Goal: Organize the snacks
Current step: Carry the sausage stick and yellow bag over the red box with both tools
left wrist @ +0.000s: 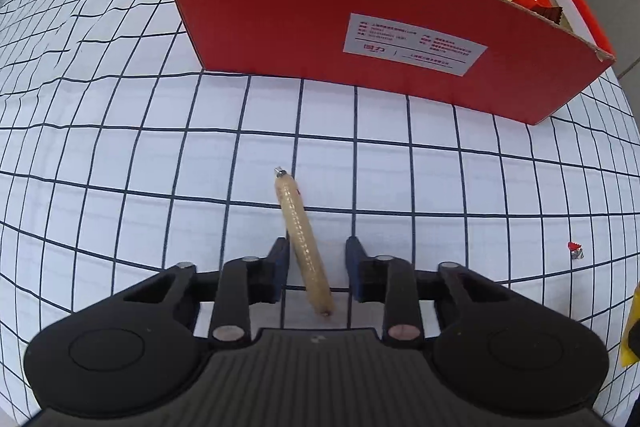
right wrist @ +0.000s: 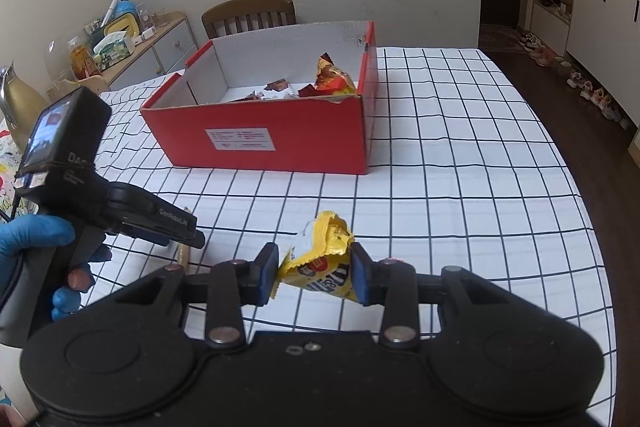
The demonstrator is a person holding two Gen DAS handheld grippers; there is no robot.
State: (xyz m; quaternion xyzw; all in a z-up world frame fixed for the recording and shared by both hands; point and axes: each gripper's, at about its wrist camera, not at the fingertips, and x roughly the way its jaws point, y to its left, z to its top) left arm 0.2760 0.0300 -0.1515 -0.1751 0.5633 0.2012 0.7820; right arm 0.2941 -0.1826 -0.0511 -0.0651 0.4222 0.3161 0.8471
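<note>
A red cardboard box (left wrist: 320, 23) with white inner walls stands on the checked tablecloth; it also shows in the right wrist view (right wrist: 280, 135) with several snack packets (right wrist: 332, 79) inside. A tan sausage stick (left wrist: 304, 239) lies on the cloth between the fingers of my left gripper (left wrist: 318, 251), which is open around it with a gap on each side. My right gripper (right wrist: 314, 267) is shut on a yellow candy bag (right wrist: 320, 259) and holds it above the table, in front of the box.
A small red wrapped candy (left wrist: 575, 250) lies on the cloth to the right. The left gripper's body and a blue-gloved hand (right wrist: 36, 235) sit at the left of the right wrist view. A wooden chair (right wrist: 248, 13) stands behind the box. Cabinets line the walls.
</note>
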